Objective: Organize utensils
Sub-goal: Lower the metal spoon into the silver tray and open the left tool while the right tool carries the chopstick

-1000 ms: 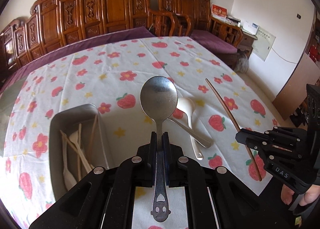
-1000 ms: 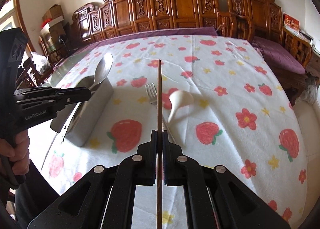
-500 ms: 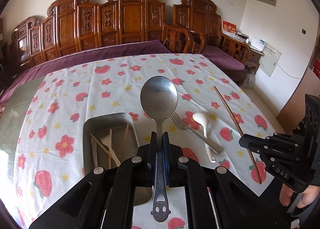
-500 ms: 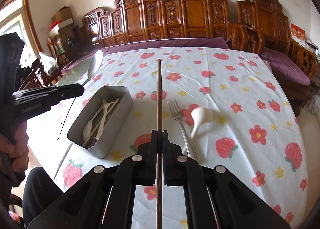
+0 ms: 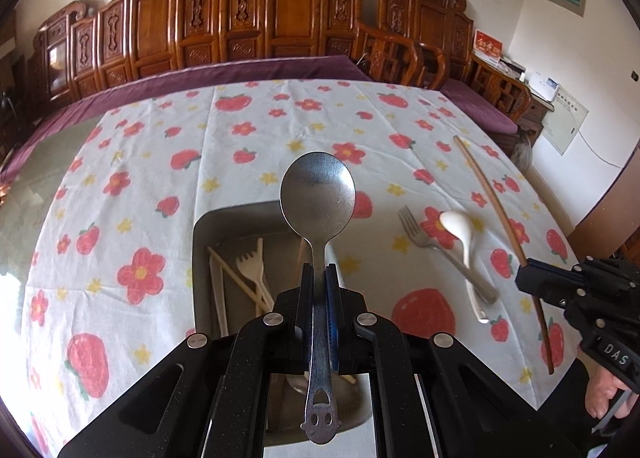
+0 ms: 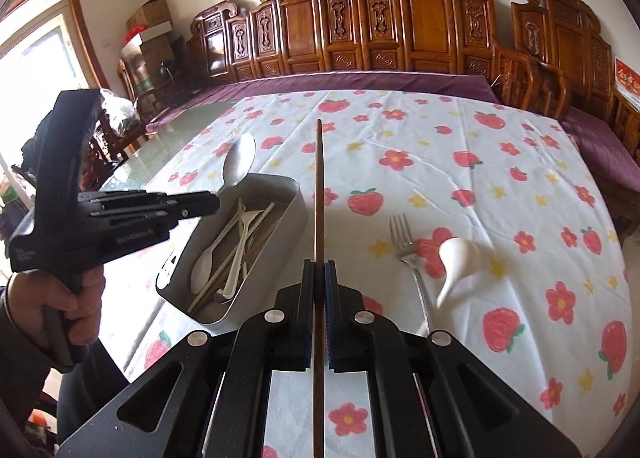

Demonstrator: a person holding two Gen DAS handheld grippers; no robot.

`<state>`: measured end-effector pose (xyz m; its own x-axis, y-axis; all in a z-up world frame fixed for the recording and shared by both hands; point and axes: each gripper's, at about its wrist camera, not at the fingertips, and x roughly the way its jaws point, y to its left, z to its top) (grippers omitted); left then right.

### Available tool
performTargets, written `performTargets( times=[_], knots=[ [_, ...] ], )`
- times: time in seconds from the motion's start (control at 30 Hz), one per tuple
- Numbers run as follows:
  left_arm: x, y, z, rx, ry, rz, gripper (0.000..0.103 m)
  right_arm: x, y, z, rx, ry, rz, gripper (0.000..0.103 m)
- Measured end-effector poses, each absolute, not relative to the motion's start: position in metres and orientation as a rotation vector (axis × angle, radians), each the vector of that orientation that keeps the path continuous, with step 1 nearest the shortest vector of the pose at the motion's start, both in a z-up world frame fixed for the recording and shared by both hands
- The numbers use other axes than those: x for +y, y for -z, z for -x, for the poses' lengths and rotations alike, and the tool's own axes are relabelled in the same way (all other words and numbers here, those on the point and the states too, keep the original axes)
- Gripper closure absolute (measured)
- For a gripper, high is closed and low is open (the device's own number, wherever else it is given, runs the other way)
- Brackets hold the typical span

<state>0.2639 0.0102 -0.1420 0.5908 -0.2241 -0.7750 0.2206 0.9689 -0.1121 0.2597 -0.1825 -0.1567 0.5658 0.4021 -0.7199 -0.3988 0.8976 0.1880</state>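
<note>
My left gripper [image 5: 319, 272] is shut on a metal spoon [image 5: 318, 197] and holds it upright in the air over the metal tray [image 5: 200, 258]. The tray holds several pale plastic and wooden utensils [image 6: 236, 254]. My right gripper [image 6: 319, 268] is shut on a brown wooden chopstick [image 6: 319, 185], held above the table to the right of the tray [image 6: 294, 197]. A metal fork [image 6: 404, 238] and a white ceramic spoon [image 6: 456, 258] lie on the cloth to the right. The left gripper [image 6: 208, 201] with the spoon [image 6: 239, 161] shows in the right wrist view.
The table carries a white cloth with strawberries and flowers [image 5: 140, 177]. Carved wooden chairs [image 5: 280, 17] line the far side. A purple cushion strip [image 6: 360, 81] runs behind the table. The table's near edge lies just below both grippers.
Both grippers rose and pulled back from the table. The tray slid from the left to directly under the held spoon. The chopstick stayed gripped.
</note>
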Motion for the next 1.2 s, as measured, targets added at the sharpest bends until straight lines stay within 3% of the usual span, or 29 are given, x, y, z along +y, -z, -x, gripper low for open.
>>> performTargets(
  times=[0.73,1.2],
  knots=[
    [0.035,0.207,-0.276,1.051,0.182,-0.003,0.098,-0.151,0.183,-0.294,0.938,-0.521,0.001,0.097],
    [0.038,0.211,-0.285,1.069,0.147,-0.009,0.098,-0.137,0.183,-0.288,0.927,-0.559,-0.003,0.097]
  ],
)
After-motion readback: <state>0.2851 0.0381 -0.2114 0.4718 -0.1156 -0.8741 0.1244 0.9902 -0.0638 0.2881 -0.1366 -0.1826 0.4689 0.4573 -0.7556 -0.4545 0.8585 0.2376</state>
